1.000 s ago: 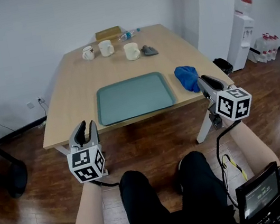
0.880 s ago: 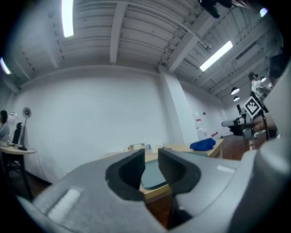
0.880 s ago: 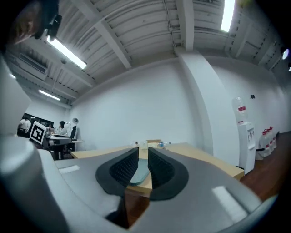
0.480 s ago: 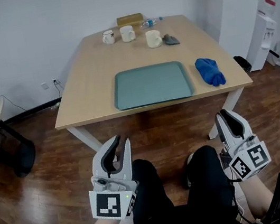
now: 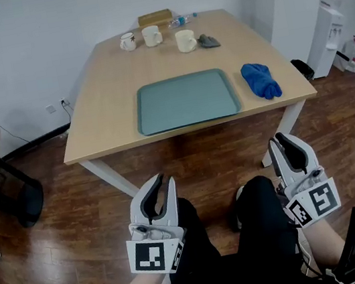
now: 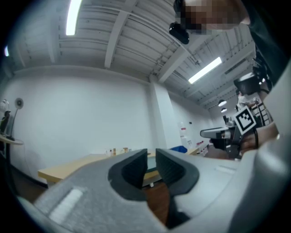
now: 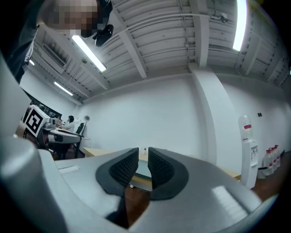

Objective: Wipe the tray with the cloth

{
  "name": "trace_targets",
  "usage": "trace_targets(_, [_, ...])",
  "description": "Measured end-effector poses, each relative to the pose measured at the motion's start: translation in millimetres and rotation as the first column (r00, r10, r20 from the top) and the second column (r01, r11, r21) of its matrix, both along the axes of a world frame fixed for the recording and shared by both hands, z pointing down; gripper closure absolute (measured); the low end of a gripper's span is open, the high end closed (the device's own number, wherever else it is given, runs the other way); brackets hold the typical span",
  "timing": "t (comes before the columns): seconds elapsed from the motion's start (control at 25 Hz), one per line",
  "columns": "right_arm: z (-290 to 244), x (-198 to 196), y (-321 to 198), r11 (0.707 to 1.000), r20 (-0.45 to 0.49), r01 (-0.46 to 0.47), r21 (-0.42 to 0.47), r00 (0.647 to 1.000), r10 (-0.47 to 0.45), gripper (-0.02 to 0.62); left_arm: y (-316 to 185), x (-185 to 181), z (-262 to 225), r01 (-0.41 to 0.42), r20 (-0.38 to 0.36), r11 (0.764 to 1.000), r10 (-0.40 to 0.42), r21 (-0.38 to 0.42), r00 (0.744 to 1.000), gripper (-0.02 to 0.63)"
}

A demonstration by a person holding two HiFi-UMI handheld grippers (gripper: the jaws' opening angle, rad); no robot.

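An empty teal tray (image 5: 185, 100) lies on the near half of the wooden table (image 5: 100, 110). A crumpled blue cloth (image 5: 261, 80) sits on the table just right of the tray. Both grippers hover over the person's lap, well short of the table's near edge and apart from tray and cloth. My left gripper (image 5: 164, 181) has just been closing, and its jaws now stand almost together with nothing between them (image 6: 151, 154). Over the right knee, my right gripper (image 5: 280, 140) is shut and empty (image 7: 143, 154). Through its narrow slit a strip of the tray (image 7: 142, 170) shows.
At the table's far end stand three mugs (image 5: 152, 35), a grey rag (image 5: 208, 41), a wooden box (image 5: 155, 18) and a lying bottle (image 5: 182, 19). A water dispenser (image 5: 328, 23) stands at the right wall. A black chair (image 5: 27, 198) is at the left.
Both grippers have drawn back from the table's edge to above the lap. The left jaws, wide apart a second ago, have closed. The right jaws stayed together.
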State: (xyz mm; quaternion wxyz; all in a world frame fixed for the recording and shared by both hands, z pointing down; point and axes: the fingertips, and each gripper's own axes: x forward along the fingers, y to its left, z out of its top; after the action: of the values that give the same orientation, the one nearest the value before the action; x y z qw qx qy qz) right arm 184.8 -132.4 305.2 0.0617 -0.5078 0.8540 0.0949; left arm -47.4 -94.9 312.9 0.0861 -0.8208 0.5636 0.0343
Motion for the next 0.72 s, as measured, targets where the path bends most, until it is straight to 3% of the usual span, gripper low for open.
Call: trace_targets(0.72, [13, -21, 5, 0.999, -0.06, 0.038, -0.005, 0.997, -0.038, 0.526, -3, -9, -2, 0.023, 0.022, 1.0, -0.023, 0.009, 0.999, 0.546])
